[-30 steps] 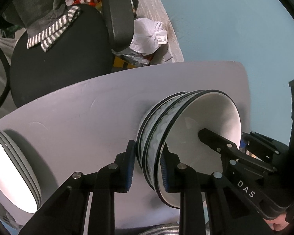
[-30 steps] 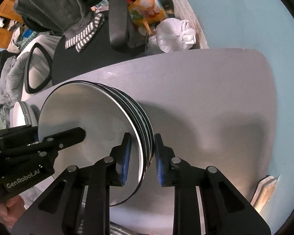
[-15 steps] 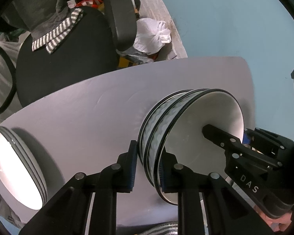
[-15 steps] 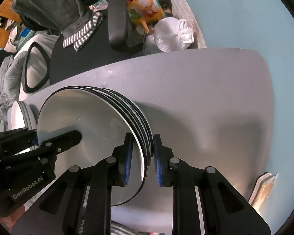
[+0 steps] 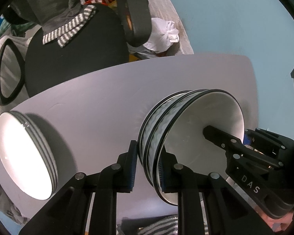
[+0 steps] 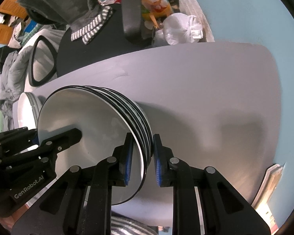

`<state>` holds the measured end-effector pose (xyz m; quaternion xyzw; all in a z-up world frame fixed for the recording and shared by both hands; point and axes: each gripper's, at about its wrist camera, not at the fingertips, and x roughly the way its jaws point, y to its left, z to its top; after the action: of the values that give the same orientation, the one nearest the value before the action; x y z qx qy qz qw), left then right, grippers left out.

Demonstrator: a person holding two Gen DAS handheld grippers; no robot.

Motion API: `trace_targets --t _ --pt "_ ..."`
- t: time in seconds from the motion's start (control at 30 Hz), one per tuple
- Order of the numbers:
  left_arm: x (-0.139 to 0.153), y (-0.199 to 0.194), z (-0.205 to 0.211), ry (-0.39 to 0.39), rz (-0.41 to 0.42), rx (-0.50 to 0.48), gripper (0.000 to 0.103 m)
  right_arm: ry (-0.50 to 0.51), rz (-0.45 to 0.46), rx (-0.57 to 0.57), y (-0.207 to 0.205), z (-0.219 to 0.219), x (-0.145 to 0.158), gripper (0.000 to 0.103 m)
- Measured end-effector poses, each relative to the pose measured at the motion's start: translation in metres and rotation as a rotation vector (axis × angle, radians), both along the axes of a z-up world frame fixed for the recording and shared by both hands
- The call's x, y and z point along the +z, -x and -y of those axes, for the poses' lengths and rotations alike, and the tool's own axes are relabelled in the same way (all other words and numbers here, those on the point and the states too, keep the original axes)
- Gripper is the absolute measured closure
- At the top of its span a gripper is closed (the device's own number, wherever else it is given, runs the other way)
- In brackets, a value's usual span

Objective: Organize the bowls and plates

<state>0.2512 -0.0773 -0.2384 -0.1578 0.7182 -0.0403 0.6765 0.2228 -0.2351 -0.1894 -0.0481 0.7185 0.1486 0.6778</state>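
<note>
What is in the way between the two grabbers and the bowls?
Nothing visible. The left gripper and the right gripper each straddle the rim of the stack of bowls, on opposite sides.

We are in a lived-in room of a home, not a kitchen. A black office chair (image 6: 92,45) draped with grey clothes (image 6: 54,2) stands against our white table (image 6: 205,90), and beyond it we see a tied plastic bag (image 6: 182,29), heaped laundry (image 6: 11,74) and a pale blue wall (image 5: 235,19). Plates (image 5: 23,156) and bowls (image 5: 186,137) sit on the table.
</note>
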Motion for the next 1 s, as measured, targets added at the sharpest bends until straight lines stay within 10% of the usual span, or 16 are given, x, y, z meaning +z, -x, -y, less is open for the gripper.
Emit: trace_targets --t 1.0 --pt "0.030 0.095 -0.135 0.006 0.076 0.193 0.085 -0.004 0.040 0.181 0.053 -0.138 0.024 0.085"
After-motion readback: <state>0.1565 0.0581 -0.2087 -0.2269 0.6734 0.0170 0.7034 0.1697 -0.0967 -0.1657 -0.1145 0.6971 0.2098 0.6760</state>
